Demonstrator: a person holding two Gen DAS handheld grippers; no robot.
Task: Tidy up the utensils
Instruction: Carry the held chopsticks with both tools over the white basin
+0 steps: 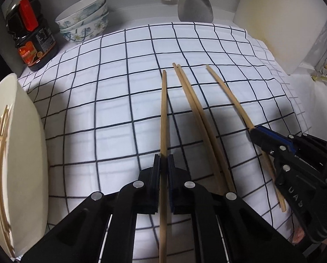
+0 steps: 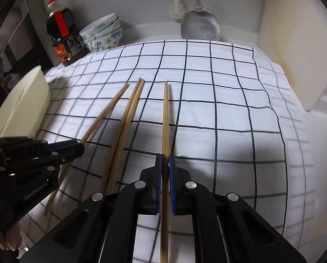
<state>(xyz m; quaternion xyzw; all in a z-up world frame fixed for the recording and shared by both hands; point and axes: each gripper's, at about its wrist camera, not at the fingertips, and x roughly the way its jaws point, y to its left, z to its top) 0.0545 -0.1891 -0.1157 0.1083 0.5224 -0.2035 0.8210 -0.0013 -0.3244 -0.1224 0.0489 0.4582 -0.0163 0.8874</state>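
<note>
Chopsticks [image 1: 163, 114]: pale wood or bamboo, matt. Checked cloth [image 1: 111, 100]: woven fabric, matt, lightly creased. Spatula [image 1: 195, 6]: brushed metal, dull sheen. Stacked bowls [image 1: 84, 19]: glazed ceramic, glossy. Sauce bottle [image 1: 31, 32]: glossy dark plastic, paper label. Cream holder [image 1: 27, 153]: smooth matt plastic.

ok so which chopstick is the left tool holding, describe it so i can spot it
On the checked cloth lie four chopsticks. The left tool is shut on the leftmost chopstick, nearest the cream tray. It lies alone, left of the touching pair.
</note>
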